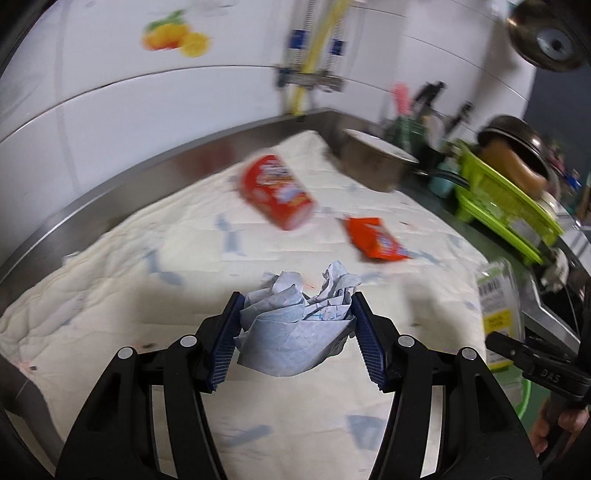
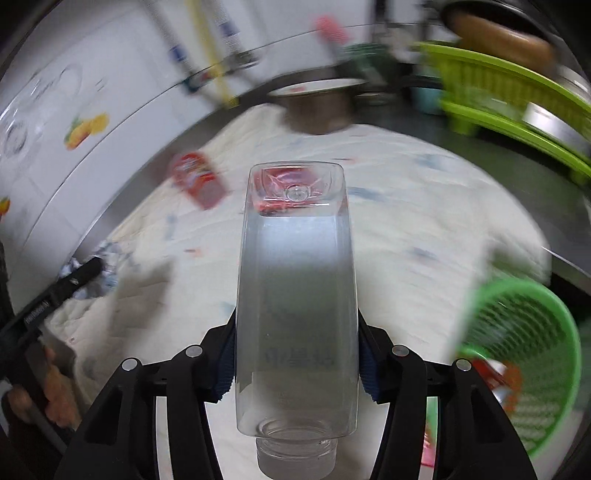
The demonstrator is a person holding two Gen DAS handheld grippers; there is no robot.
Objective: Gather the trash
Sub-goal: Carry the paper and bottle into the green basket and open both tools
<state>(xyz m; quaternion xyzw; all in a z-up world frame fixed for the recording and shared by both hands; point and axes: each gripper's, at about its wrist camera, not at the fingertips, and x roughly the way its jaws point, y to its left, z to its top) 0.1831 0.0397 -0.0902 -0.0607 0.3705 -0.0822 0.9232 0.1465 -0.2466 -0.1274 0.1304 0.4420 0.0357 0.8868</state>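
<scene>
The left gripper [image 1: 295, 325] holds a paper wad [image 1: 295, 325] between its fingers; the right gripper [image 2: 297, 354] clamps a clear bottle [image 2: 295, 288] by its smooth sides, neck toward the camera. The bottle could slide out. The basket [image 2: 524, 362] sits at 4 o'clock. A red cup [image 1: 277, 192] and wrapper [image 1: 376, 240] remain on the surface [image 1: 110, 277]; a pot [image 1: 373, 162] stands behind at 1 o'clock.

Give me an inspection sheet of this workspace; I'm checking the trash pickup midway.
Surface: quilted cloth over a steel counter.
Job's things: red cup and orange wrapper lying on the cloth; green basket at right, holding some trash.
Clutter: steel pot, green dish rack.
Grippers: left tool clamps crumpled paper; right tool clamps clear bottle.
Cables: nothing seen.
Surroundings: white tiled wall with fruit sticker.
</scene>
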